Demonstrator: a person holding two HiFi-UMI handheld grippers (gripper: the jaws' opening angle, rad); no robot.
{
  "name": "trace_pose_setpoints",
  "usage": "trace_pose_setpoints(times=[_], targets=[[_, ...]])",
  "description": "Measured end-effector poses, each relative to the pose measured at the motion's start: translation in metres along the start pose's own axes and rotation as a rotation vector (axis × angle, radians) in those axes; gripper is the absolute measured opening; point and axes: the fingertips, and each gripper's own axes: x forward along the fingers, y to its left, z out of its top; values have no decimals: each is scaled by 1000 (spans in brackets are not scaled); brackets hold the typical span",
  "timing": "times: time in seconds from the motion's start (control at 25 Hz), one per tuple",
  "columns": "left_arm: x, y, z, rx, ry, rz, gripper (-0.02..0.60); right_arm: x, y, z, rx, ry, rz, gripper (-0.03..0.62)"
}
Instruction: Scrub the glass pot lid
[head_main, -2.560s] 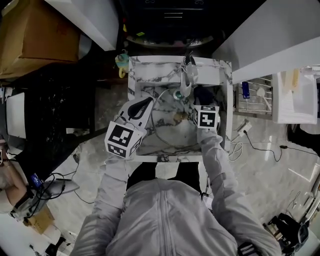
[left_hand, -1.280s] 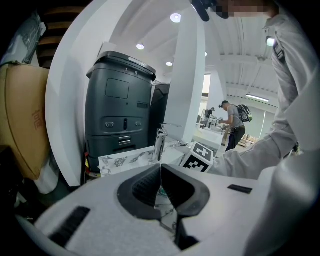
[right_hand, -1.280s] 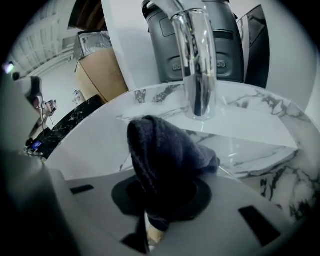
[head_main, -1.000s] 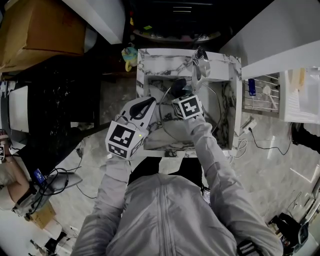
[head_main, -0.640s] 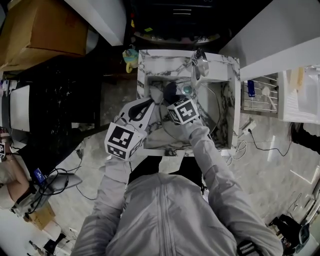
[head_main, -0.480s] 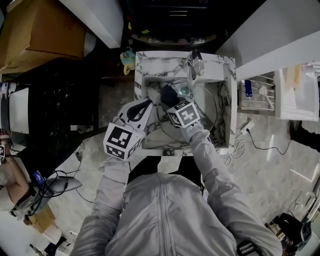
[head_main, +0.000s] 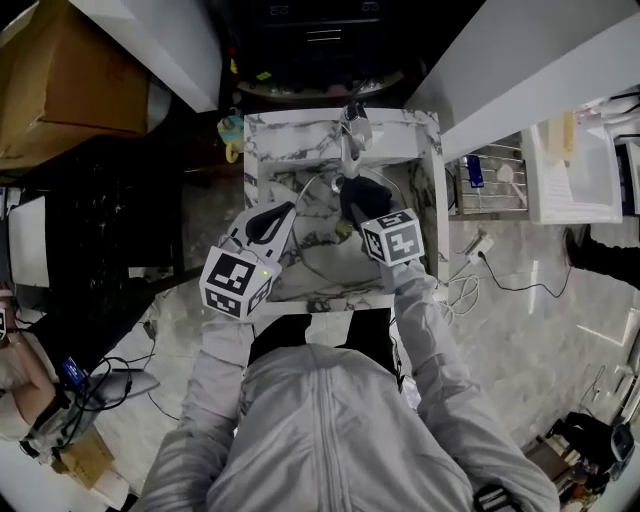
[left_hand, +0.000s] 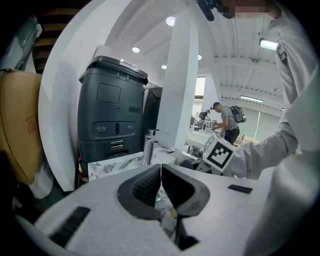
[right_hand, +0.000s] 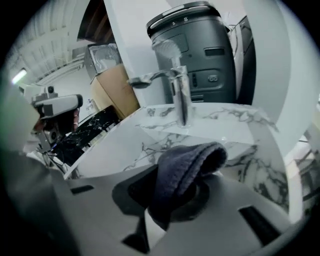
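Person in grey jacket (head_main: 330, 430) stands at a marble sink (head_main: 405, 135). A cardboard box (head_main: 60, 80) is far left, well apart from the sink. A dark grey machine (left_hand: 112, 115) stands behind the sink. A chrome faucet (head_main: 352, 128) sits mid back rim, spout over the basin.

Glass pot lid (head_main: 312, 235) is inside the basin, left of centre. It's clear glass, so mostly only the thin rim reads, arcing from the left wall toward the faucet side. Can't tell its tilt.

Left gripper (head_main: 283, 207) is at the basin's left wall. Its fingers are narrow, tips pressed together, and the lid rim runs right into them in the head view. The left gripper view shows only marble through the gap lower down.

Right gripper (head_main: 352, 200) is over the basin's right-centre, just in front of the faucet, marker cube (head_main: 393, 237) on top. Its fingers are clamped on a dark knit cloth (right_hand: 192, 157), which bunches out past the tips. In the head view the cloth sits beside the lid's far rim. Can't tell if it touches the glass.
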Motion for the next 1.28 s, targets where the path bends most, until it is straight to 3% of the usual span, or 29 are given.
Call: trace_pose_setpoints(times=[0.28, 0.52, 0.64, 1.0, 1.28], targets=[[16, -6, 5, 6, 7, -22, 28, -15, -70, 2, -137, 72, -215, 63], [22, -4, 1, 3, 28, -21, 28, -4, -89, -14, -407, 230, -324, 63], [22, -3, -1, 1, 31, -17, 28, 9, -83, -29, -452, 285, -292, 63], [13, -2, -10, -9, 44, 5, 28, 46, -42, -47, -376, 322, -97, 64], [5, 4, -16, 4, 67, 43, 28, 62, -17, -46, -363, 322, -35, 64]])
